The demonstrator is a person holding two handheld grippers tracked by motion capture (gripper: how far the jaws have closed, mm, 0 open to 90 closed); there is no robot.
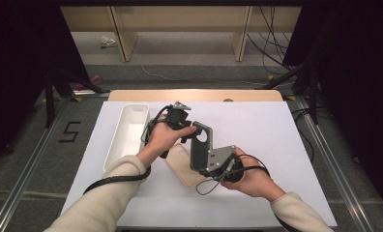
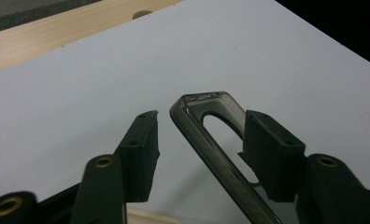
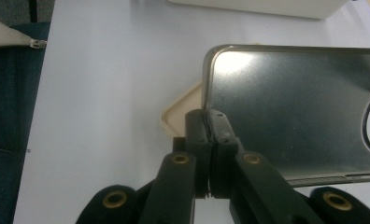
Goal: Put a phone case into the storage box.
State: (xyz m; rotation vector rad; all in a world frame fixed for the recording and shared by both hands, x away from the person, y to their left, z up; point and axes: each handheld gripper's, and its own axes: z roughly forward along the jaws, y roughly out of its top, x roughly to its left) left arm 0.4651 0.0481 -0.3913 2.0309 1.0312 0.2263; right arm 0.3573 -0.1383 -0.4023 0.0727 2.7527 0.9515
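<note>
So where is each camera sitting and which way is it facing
High view: above the person's side of the table, looking forward and down; forearms, both hands and grippers show.
Left gripper view: on the left gripper, looking along its parted fingers at the dark case's cutout end.
Right gripper view: on the right gripper, fingers shut on the case's edge, beige case behind.
Shared: all three show the dark case.

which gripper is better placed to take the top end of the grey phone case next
Left. The left gripper already has the phone case top edge between its half-open jaws, while the right gripper is shut on the bottom edge.
</note>
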